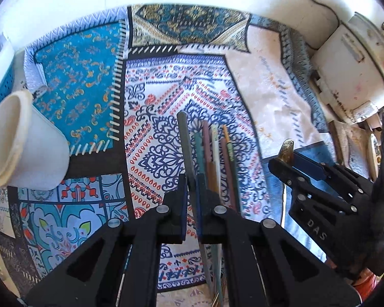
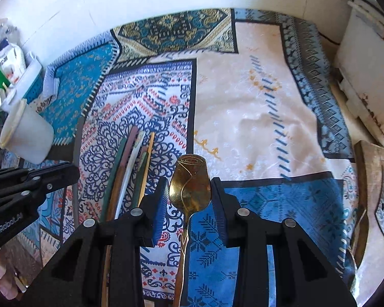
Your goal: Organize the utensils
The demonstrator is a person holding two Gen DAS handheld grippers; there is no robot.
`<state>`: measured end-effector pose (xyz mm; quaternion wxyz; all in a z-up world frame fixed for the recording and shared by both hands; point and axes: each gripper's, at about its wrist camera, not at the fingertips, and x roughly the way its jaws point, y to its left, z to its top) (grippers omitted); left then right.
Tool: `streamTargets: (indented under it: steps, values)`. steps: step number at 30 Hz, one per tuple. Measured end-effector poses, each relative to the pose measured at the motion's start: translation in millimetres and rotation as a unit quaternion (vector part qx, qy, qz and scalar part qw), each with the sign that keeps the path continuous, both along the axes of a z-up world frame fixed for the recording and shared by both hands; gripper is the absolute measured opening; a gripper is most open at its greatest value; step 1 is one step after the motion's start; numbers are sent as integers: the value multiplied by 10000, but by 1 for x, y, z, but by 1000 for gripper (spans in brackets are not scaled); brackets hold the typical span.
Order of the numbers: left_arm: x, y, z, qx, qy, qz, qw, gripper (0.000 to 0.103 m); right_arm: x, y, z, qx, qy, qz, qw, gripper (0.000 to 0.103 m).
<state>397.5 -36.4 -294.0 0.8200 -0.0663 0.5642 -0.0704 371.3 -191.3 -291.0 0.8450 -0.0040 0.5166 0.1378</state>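
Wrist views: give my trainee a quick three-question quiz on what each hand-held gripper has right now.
1. True or false: the right hand-held gripper holds a gold spoon.
2. What does the left hand-held gripper clamp: A) dark flat stick, B) cup, C) spoon?
3. Which side of the sticks is the cup, in the left wrist view?

Key: 1 true; 2 A; 3 left.
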Motion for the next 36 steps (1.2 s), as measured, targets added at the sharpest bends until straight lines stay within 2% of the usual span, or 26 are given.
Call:
streamTargets:
  steps: [12,29,32,36]
  values:
    - [-23,-2,53,-32,-648,-103,9978,3,-17,-7,39,96,-518,-96,9986,31]
    - [-51,12,119,-267,-1460,-223,9887,0,-45,-2,96,207,-1192,-339,9921,30]
    - [-49,12,117,-211,-1416,-283,9893,0,-48,-1,102,226,-1275,-377,9909,30]
    - [-31,13,91,-112,-934,-250,9953,3,-54,-5,110,278,-1363,-430,9893,30]
